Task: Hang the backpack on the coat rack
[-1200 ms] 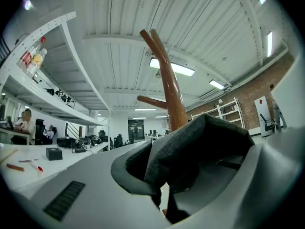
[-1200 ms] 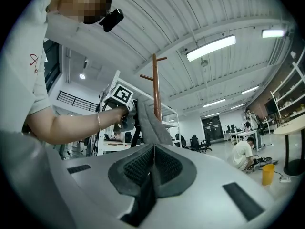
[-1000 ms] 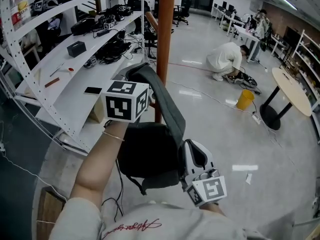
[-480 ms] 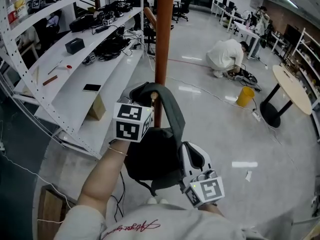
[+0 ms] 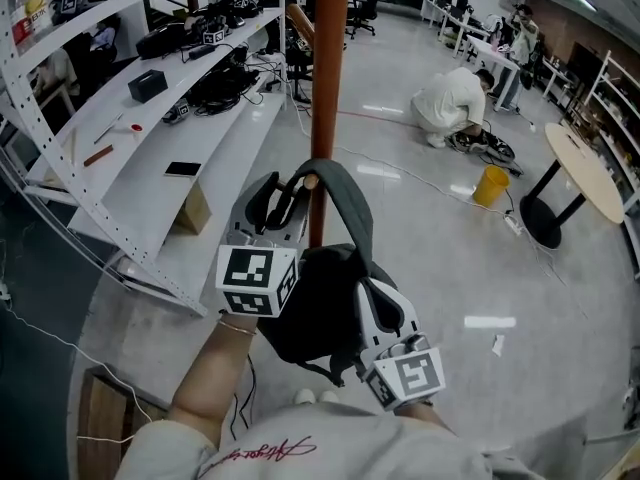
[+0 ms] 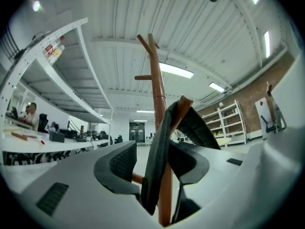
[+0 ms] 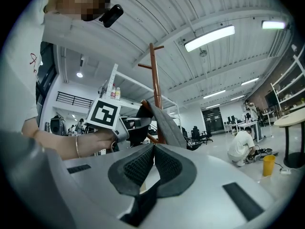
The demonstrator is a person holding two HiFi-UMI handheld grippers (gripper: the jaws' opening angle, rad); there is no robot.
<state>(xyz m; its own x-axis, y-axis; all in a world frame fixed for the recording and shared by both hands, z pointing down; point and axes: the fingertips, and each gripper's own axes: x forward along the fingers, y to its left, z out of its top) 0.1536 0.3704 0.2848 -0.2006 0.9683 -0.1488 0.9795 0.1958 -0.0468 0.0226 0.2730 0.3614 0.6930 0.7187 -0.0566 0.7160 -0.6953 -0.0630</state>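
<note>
— Where is the backpack (image 5: 318,308)?

— At the pole of the coat rack (image 5: 324,78). Its grey strap (image 5: 350,193) is looped over a short peg (image 5: 308,181) low on the pole, and the dark bag hangs below it.

— And the left gripper (image 5: 279,201)?

— Up at the peg, with its jaws spreading apart. The strap runs between them, but the pads are not pressing on it, and there is a gap on one side.

— The right gripper (image 5: 372,293)?

— Lower, at the bag's right side. Its jaws are pressed together, pinching a black strip of the backpack.

— Anything else around?

— A white shelf (image 5: 150,158) with cables on the left. Beyond it a person (image 5: 452,103) crouches on the floor near a yellow bucket (image 5: 490,188).
</note>
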